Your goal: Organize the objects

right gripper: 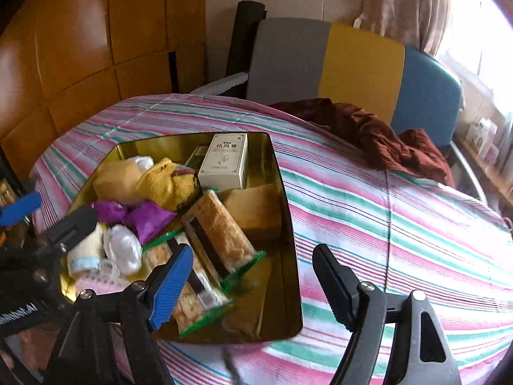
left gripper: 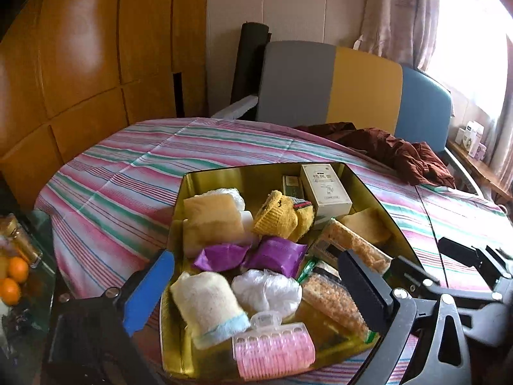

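Note:
A gold tin tray (left gripper: 243, 176) (right gripper: 288, 224) lies on the striped bed. It holds a white medicine box (left gripper: 325, 189) (right gripper: 224, 163), yellow socks (left gripper: 282, 216) (right gripper: 166, 183), purple packets (left gripper: 275, 255) (right gripper: 147, 216), cracker packs (left gripper: 333, 298) (right gripper: 221, 234), a pale rolled sock (left gripper: 208, 304), a white plastic bundle (left gripper: 266, 288) and a pink hair roller (left gripper: 272, 349). My left gripper (left gripper: 256, 292) is open above the tray's near end, holding nothing. My right gripper (right gripper: 253, 285) is open over the tray's near right corner, holding nothing.
A dark red cloth (left gripper: 400, 154) (right gripper: 378, 134) lies crumpled at the head of the striped bed (left gripper: 128, 173). A grey, yellow and blue headboard (left gripper: 352, 83) stands behind. A glass side table with oranges (left gripper: 14, 276) is at the left. A shelf with boxes (left gripper: 471, 138) is at the right.

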`<control>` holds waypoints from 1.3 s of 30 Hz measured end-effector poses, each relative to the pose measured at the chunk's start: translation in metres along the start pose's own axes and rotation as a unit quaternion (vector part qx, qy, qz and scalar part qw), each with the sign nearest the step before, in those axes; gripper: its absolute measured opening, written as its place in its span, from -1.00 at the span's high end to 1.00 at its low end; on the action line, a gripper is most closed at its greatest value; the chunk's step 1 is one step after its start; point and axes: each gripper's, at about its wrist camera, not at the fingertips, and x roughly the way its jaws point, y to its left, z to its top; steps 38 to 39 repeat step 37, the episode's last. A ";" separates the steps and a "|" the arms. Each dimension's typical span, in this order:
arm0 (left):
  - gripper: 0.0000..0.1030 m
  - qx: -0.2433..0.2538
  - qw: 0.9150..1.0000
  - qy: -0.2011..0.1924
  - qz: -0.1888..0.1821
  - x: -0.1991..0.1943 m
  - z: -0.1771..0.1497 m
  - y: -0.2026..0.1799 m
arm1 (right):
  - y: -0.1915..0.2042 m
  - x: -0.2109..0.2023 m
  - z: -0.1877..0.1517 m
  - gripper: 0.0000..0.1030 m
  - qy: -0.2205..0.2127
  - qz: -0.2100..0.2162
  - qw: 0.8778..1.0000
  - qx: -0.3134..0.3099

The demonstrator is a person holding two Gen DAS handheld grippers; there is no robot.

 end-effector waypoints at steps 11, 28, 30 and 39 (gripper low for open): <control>-0.99 -0.017 1.000 -0.008 0.021 -0.023 -0.010 0.003 | -0.008 -0.011 -0.017 -0.52 -0.010 -0.029 0.999 0.034; -0.99 -0.030 0.999 -0.013 0.033 -0.033 -0.011 0.009 | 0.005 -0.013 -0.016 -0.52 -0.010 -0.023 1.000 0.019; -0.99 -0.029 0.999 -0.012 0.034 -0.032 -0.011 0.009 | 0.005 -0.012 -0.016 -0.52 -0.008 -0.022 1.000 0.018; -0.99 -0.026 0.998 -0.023 0.043 -0.032 -0.012 0.009 | 0.005 -0.011 -0.017 -0.52 -0.007 -0.017 1.000 0.017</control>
